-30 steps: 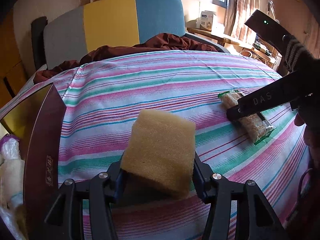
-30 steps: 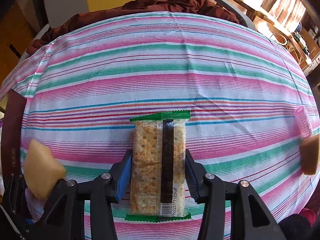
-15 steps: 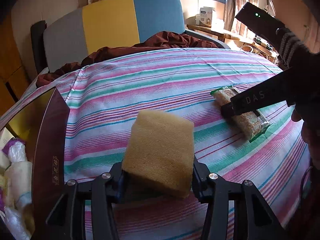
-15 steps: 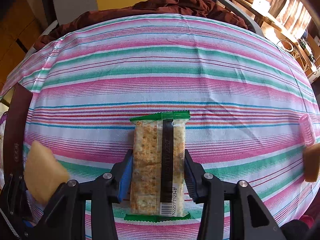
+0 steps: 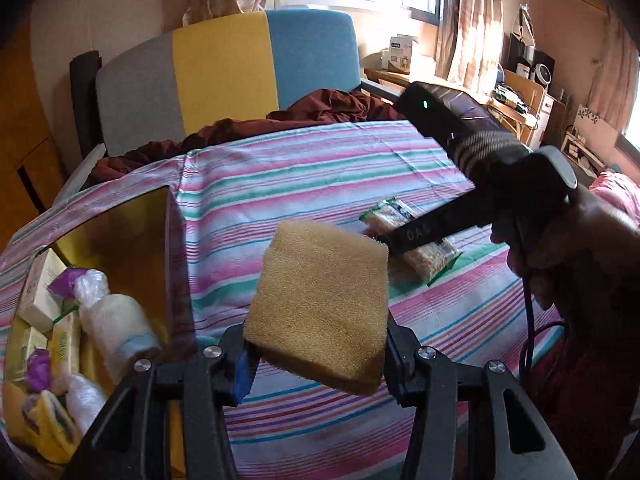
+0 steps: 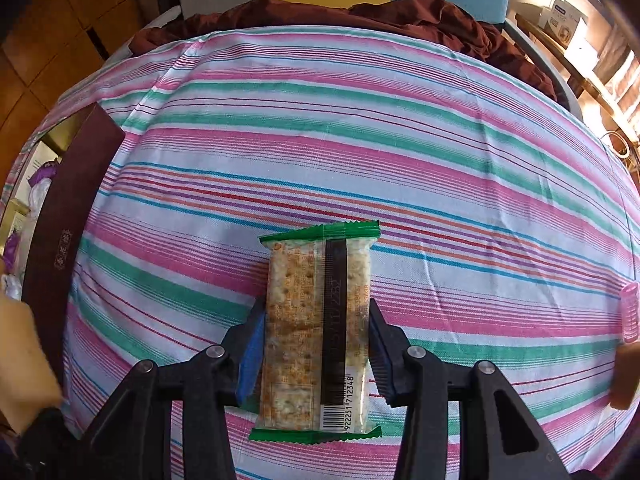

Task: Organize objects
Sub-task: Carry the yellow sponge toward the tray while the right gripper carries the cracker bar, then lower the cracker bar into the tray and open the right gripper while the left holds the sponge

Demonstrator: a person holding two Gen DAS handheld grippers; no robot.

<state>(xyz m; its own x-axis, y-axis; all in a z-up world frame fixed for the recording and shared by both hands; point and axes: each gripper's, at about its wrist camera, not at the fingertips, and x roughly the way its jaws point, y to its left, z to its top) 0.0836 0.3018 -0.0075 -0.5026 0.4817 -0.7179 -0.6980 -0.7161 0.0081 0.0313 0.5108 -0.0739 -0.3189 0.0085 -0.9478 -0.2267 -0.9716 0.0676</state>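
Observation:
A tan sponge [image 5: 320,308] is held off the striped cloth [image 5: 304,168] with my left gripper [image 5: 316,356] shut on its lower part. To its left stands an open maroon box [image 5: 176,272] with a gold inside. My right gripper [image 6: 316,356] is shut on a green-edged cracker packet [image 6: 316,332], its blue pads [image 6: 250,360] pressing the long sides. In the left wrist view that packet [image 5: 430,258] sits low over the cloth under the right gripper's finger [image 5: 420,234], with a hand [image 5: 560,256] behind it.
The box holds several small cartons and wrapped items, among them a white bottle [image 5: 116,324]. A pink hair roller [image 6: 630,312] lies at the cloth's right edge. A dark red blanket [image 6: 400,20] and a colour-block chair [image 5: 224,76] lie beyond the far side.
My left gripper rose with the sponge, so more of the box's inside shows. The right gripper rolled and shifted toward the box, still holding the cracker packet.

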